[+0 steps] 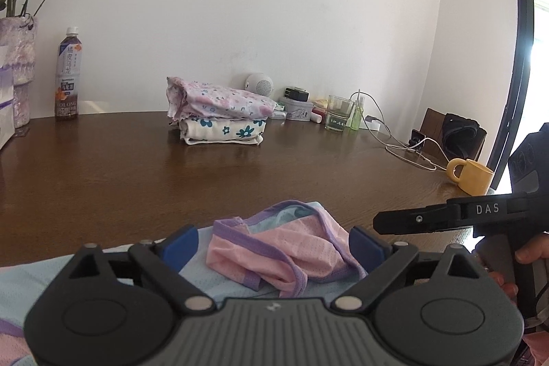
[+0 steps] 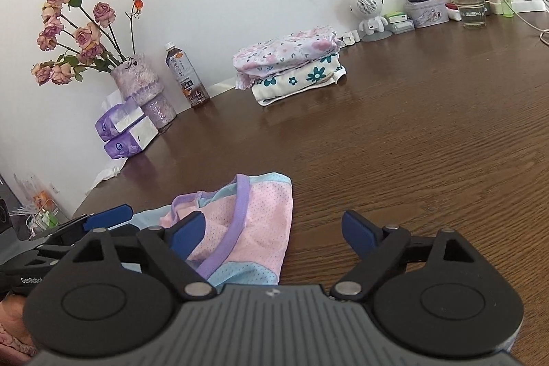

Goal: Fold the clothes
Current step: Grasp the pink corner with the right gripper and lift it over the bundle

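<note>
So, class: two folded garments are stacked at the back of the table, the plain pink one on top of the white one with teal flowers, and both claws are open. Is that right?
Not quite. The top garment is not plain: it is pink with a floral print, as the right wrist view shows. The rest holds: it lies on the white garment with teal flowers, and the left claw and the right claw are both open.
</note>
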Demonstrator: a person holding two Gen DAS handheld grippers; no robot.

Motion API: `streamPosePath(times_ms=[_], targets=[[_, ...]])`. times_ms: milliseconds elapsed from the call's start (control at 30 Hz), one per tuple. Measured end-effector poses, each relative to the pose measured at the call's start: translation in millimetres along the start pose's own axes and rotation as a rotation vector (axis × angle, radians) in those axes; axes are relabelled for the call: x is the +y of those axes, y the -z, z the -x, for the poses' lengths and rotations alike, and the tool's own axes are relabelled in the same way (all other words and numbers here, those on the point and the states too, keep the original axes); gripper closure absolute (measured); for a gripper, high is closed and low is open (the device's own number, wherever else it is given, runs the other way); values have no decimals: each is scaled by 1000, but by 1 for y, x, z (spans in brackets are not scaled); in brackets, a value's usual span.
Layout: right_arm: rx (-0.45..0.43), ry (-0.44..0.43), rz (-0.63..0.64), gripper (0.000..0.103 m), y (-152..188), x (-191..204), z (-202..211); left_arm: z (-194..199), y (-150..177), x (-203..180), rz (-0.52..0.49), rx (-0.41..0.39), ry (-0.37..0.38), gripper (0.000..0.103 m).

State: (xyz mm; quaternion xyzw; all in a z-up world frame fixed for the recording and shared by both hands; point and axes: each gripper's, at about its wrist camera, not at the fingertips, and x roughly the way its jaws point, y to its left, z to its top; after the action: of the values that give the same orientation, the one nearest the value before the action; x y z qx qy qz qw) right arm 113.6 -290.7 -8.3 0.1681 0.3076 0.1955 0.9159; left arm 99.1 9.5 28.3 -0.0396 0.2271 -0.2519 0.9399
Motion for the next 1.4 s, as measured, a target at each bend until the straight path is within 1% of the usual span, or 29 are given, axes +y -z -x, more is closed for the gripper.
streamPosePath(times_ms=[167,267,333,367,400,433,467,500,533,567,600,633,667,700,733,767,800,833,967,1067,1100,1133,1200,1233,1267,1333,1400], targets=[[10,2,1,18,0,3,-6,-2,1,1,2,8,2,9],[25,-3,-5,22,0,1,-10,-5,1,1,0,26,-6,10],[41,1,-14,32,0,0,-13,-9,1,1,0,46,-21,13],[52,2,-20,35,0,-1,-16,-11,0,0,0,56,-29,17],[62,1,-25,39,0,-1,-18,-13,1,1,3,65,-27,26],[69,4,-25,41,-1,-1,-21,-15,1,1,7,72,-23,36],[74,9,-21,42,-1,-1,-23,-17,1,2,10,80,-19,40],[78,14,-17,43,-2,0,-25,-18,2,3,14,87,-15,50],[82,18,-13,44,-3,1,-26,-20,2,3,18,95,-11,55],[85,18,-11,45,-3,2,-28,-22,2,4,22,103,-8,64],[89,16,-9,50,-4,3,-31,-23,3,4,25,110,-4,69],[92,15,-7,55,-4,4,-32,-25,3,5,29,118,0,69],[96,11,-10,58,-4,5,-34,-27,3,5,33,126,4,69],[102,5,-18,65,-3,6,-35,-29,3,6,37,133,8,69],[107,-2,-27,74,-3,6,-36,-30,4,7,40,141,12,69],[113,-10,-42,79,-2,5,-36,-32,4,7,44,148,15,69],[115,-15,-62,87,-1,3,-36,-34,4,8,48,156,19,69],[115,-18,-79,90,0,1,-35,-35,5,8,52,164,23,69],[111,-38,-159,90,2,-8,-35,-37,5,10,64,172,33,68],[110,-40,-173,90,2,-9,-37,-36,5,12,78,165,46,67],[112,-38,-177,91,1,-9,-38,-35,5,13,83,161,49,67],[113,-34,-185,96,1,-10,-38,-34,5,14,88,157,53,66],[110,-26,-200,100,0,-11,-39,-27,5,15,95,129,60,61],[103,-22,-204,101,-1,-12,-39,-23,4,16,97,109,60,58],[94,-20,-198,101,-2,-10,-37,-18,2,16,99,87,58,57],[74,-16,-168,102,-6,-4,-33,-9,0,18,107,50,57,56],[57,-1,-111,102,-11,6,-27,-2,-2,21,116,25,54,56]])
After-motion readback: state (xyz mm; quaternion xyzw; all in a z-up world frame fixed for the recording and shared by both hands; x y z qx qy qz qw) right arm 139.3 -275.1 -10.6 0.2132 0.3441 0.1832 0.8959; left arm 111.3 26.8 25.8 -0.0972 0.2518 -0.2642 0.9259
